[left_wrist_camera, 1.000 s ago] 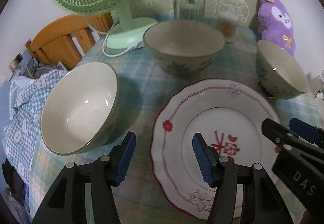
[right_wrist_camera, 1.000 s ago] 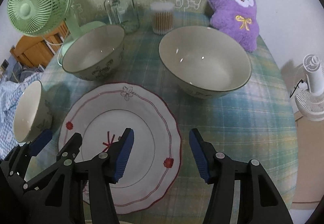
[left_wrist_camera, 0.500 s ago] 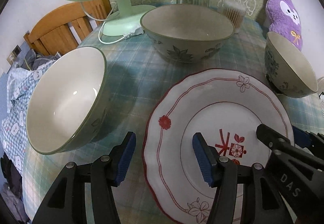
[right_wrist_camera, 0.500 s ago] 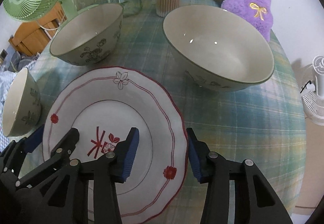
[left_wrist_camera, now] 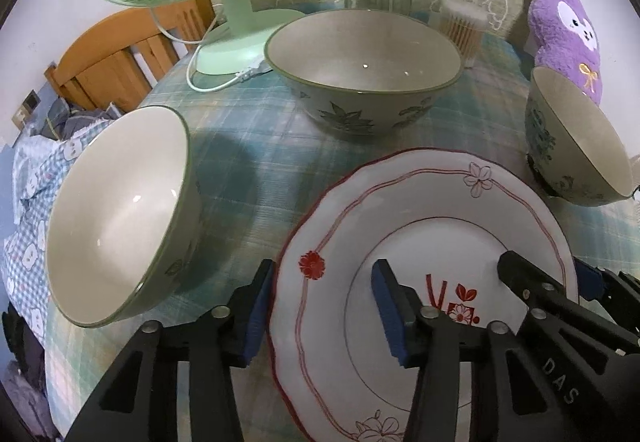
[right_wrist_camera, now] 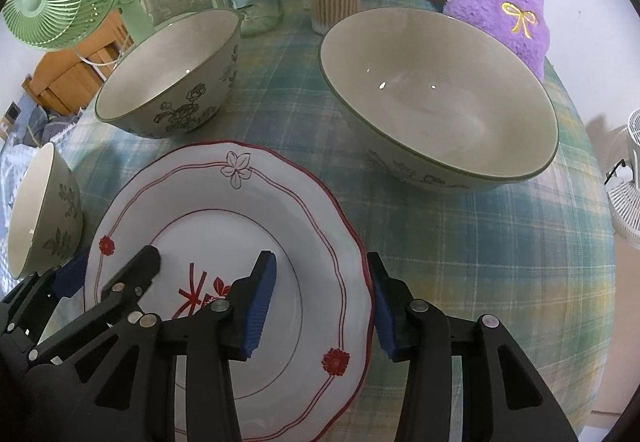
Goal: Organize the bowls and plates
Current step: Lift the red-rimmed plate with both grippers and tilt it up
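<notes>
both hand-held grippers have just been closing w/ the plate (left_wrist_camera: 420,242) rim between the jaws. left hand-held gripper (left_wrist_camera: 324,312) straddles the plate's left edge, one blue pad outside the rim, the other over the plate's well. right hand-held gripper (right_wrist_camera: 320,300) does the same on the opposite edge. the jaws are narrower than a sec ago, but i can't tell from either view if the pads actually press the rim yet; i see a gap on the inner side, so i read them as part closed around the rim, not gripping. both have also come in closer, and the plate looms bigger in both views.

my read: this is the set-up for a two-sided lift of the plate, prob to move it before stacking bowls. nothing organized yet, all pieces sit apart on the counter (right_wrist_camera: 500,242).

materials: the plate is glazed white ceramic w/ a scalloped edge, red line trim, red flowers and a red motif in the middle; slick and thin at the rim, so it could slip. ahead-left of the left gripper sits a bowl (left_wrist_camera: 120,214), a second bowl (left_wrist_camera: 360,66) straight ahead, and a third bowl (right_wrist_camera: 436,98) ahead-right of the right gripper; all glossy, cream inside, green rim, leaf prints outside. the cloth is soft blue-green plaid.
</notes>
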